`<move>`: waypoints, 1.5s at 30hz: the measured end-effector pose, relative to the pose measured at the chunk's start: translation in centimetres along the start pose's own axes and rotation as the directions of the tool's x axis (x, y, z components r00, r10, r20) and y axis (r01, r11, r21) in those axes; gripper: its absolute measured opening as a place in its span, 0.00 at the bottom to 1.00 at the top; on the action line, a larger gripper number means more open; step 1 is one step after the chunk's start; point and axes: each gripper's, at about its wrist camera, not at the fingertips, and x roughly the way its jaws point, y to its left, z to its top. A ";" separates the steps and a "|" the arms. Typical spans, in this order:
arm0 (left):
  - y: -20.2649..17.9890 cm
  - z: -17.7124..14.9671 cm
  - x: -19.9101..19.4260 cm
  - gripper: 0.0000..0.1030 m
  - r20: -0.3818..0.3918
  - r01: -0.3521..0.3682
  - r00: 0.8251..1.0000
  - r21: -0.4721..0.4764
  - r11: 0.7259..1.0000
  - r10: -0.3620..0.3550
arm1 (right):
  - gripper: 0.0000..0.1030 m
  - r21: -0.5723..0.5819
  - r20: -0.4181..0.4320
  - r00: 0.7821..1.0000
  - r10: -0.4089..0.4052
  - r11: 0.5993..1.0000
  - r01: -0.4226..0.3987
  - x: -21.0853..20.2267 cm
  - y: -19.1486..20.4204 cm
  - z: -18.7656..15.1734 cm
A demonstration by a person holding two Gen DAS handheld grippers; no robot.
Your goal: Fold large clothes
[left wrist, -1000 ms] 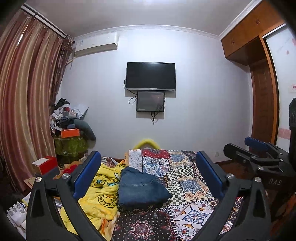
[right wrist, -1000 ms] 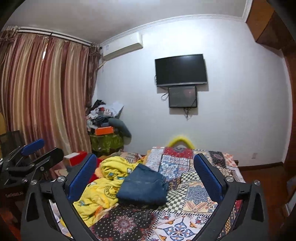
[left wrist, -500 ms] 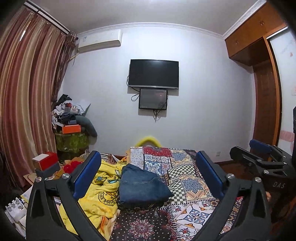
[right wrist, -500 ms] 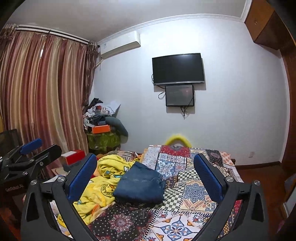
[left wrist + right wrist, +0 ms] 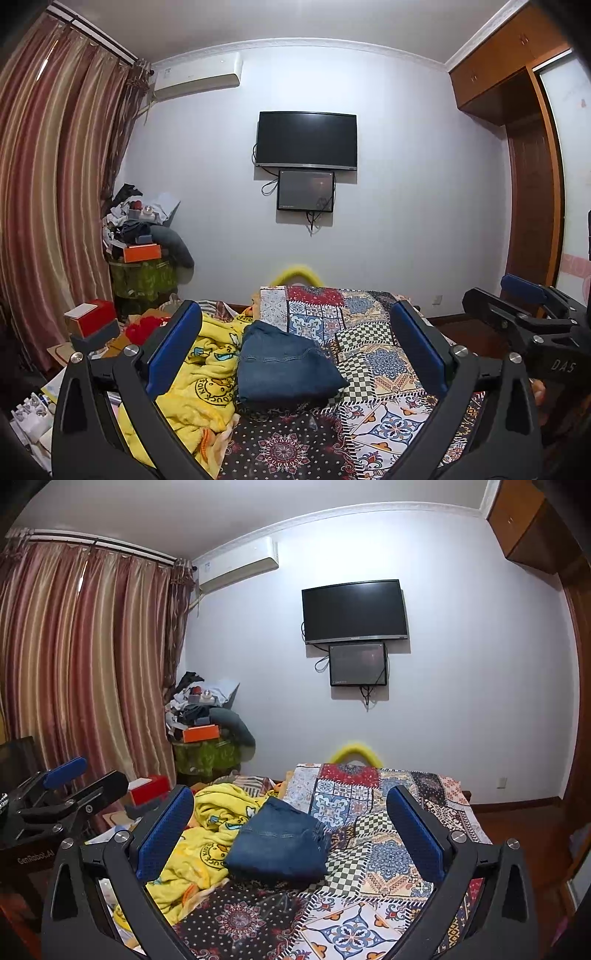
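Note:
Folded blue jeans (image 5: 284, 363) (image 5: 279, 843) lie in a neat stack on the patchwork bedspread (image 5: 373, 354) (image 5: 384, 834). Beside them on the left a yellow cartoon blanket (image 5: 199, 384) (image 5: 207, 834) lies crumpled. My left gripper (image 5: 295, 332) is held well back from the bed, wide open and empty. My right gripper (image 5: 291, 810) is likewise open with nothing between its blue pads. Each gripper shows at the edge of the other's view: the right gripper (image 5: 524, 306) and the left gripper (image 5: 66, 779).
A TV (image 5: 307, 139) and a smaller screen hang on the far wall. A cluttered stand (image 5: 142, 258) sits in the left corner by striped curtains (image 5: 48, 192). A red box (image 5: 90, 317) and loose items lie left of the bed; a wooden wardrobe (image 5: 532, 192) stands on the right.
Both views have tilted slightly upward and drifted; the jeans stay where they lie and both grippers stay open.

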 end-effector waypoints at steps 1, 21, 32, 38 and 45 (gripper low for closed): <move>0.0 0.0 0.1 1.00 0.000 0.001 1.000 0.001 1.000 -0.001 | 1.00 0.000 -0.001 1.000 0.000 1.000 0.000 0.0 0.0 0.0; -0.1 0.0 0.3 1.00 -0.003 0.007 1.000 -0.002 1.000 -0.007 | 1.00 0.006 -0.001 1.000 0.004 1.000 -0.004 -0.3 -0.2 0.3; 0.3 0.0 0.4 1.00 -0.009 0.026 1.000 -0.016 1.000 -0.026 | 1.00 0.007 -0.004 1.000 0.006 1.000 -0.006 -0.2 -0.2 0.3; 0.2 0.2 0.5 1.00 -0.014 0.039 0.999 -0.006 0.999 -0.039 | 1.00 0.007 -0.003 1.000 0.006 1.000 -0.006 -0.1 -0.2 0.3; 0.2 0.1 0.7 1.00 -0.029 0.051 0.998 -0.008 0.999 -0.051 | 1.00 0.008 -0.004 1.000 0.000 1.000 0.000 0.0 -0.3 0.3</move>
